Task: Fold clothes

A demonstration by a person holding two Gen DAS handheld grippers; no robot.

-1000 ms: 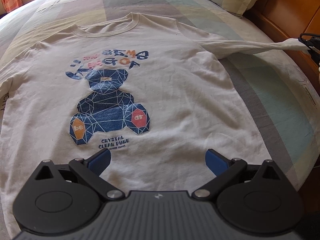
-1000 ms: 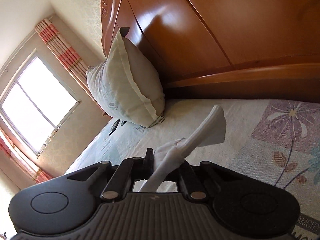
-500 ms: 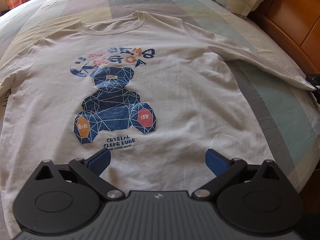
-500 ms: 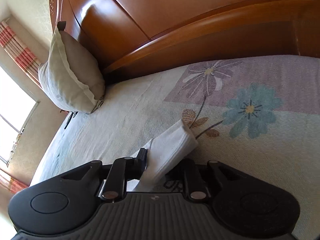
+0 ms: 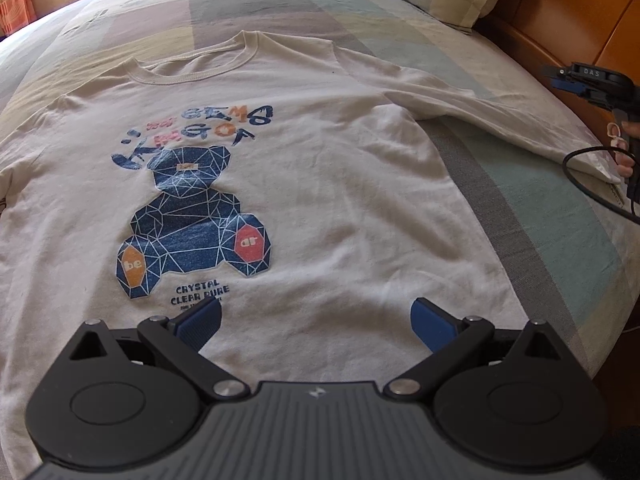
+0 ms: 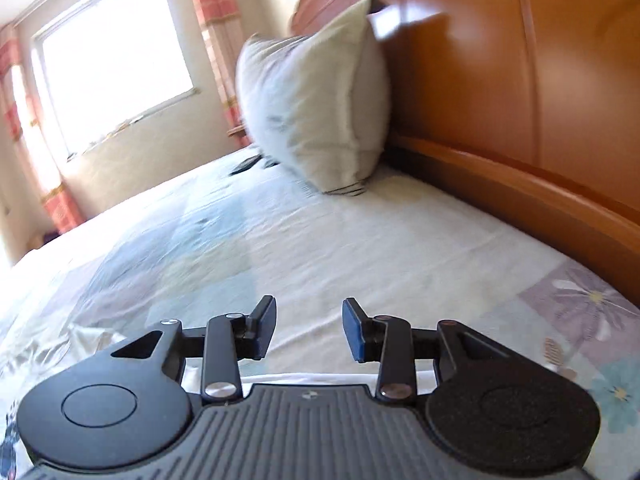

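A: Where does the cream long-sleeved cotton shirt with the blue geometric bear print lie?

B: Flat and face up on the pastel patchwork bedspread, filling the middle and left of the left wrist view, neckline toward the top. One sleeve runs out to the right edge of the frame, its cuff at the bed's edge.

A: And the claws?

B: The left gripper hangs over the hem at lower centre, blue pads spread wide, gripping nothing. The right gripper has its jaws opening, about a third apart; nothing sits between them, only bedspread ahead. In the left view it shows at the far right, beside the cuff, in a person's hand.

A: So the step in hand?

B: I judge the spreading is about done and the first fold comes next. To do it well, take the sleeve near the cuff with a shallow pinch, cloth only, not the bedspread, and carry it low across the chest so it lands straight. The left claw could pin the hem to stop the body sliding.

A: Risks?

B: The black cable lying by the cuff could snag. The grey-white pillow and orange wooden headboard stand well apart.
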